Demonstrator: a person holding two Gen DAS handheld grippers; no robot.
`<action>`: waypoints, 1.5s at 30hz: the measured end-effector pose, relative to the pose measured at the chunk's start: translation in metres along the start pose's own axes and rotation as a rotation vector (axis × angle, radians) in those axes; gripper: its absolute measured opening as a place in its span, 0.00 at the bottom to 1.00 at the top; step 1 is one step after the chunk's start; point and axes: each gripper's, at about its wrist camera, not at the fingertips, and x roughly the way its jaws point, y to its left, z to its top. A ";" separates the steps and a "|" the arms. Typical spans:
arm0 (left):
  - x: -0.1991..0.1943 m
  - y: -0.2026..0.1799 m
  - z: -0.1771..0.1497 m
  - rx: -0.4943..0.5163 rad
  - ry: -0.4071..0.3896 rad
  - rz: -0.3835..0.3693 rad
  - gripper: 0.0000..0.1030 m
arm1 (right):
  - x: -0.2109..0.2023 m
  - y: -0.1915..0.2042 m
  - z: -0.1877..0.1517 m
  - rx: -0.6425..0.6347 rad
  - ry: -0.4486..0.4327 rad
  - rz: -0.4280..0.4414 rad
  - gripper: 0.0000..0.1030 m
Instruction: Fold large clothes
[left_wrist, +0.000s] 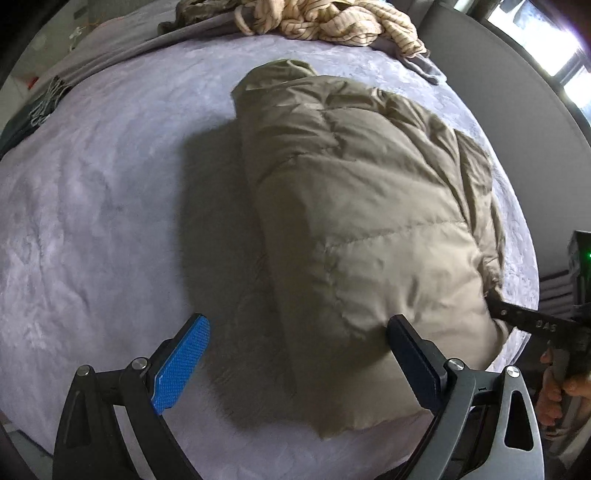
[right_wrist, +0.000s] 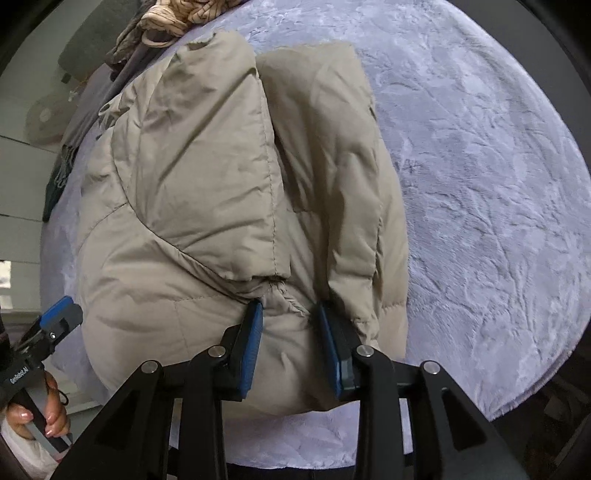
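A beige puffer jacket (left_wrist: 373, 206) lies folded lengthwise on a lilac plush blanket (left_wrist: 92, 206); it fills the middle of the right wrist view (right_wrist: 207, 177). My left gripper (left_wrist: 299, 332) is open, its fingers wide apart at the jacket's near left edge, one finger over the fabric and one over the blanket. My right gripper (right_wrist: 290, 328) has its blue pads (right_wrist: 251, 347) pressed into a bunched fold at the jacket's near end, and it shows at the right of the left wrist view (left_wrist: 532, 325). The left gripper shows at the lower left of the right wrist view (right_wrist: 55, 321).
A heap of cream striped knitwear (left_wrist: 332, 18) and a grey garment (left_wrist: 110, 48) lie at the far end of the bed. A dark garment (left_wrist: 40, 107) lies at the far left edge. A grey padded headboard (left_wrist: 517, 85) runs along the right.
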 end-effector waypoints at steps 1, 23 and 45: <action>-0.002 0.002 -0.002 -0.001 0.001 0.000 0.94 | -0.003 0.002 -0.001 -0.005 -0.007 -0.011 0.33; -0.027 0.018 -0.023 0.074 -0.029 0.036 1.00 | -0.061 0.041 -0.055 0.023 -0.173 -0.078 0.61; 0.021 -0.004 0.064 -0.085 0.013 -0.008 1.00 | -0.036 -0.024 0.070 -0.012 -0.024 0.130 0.84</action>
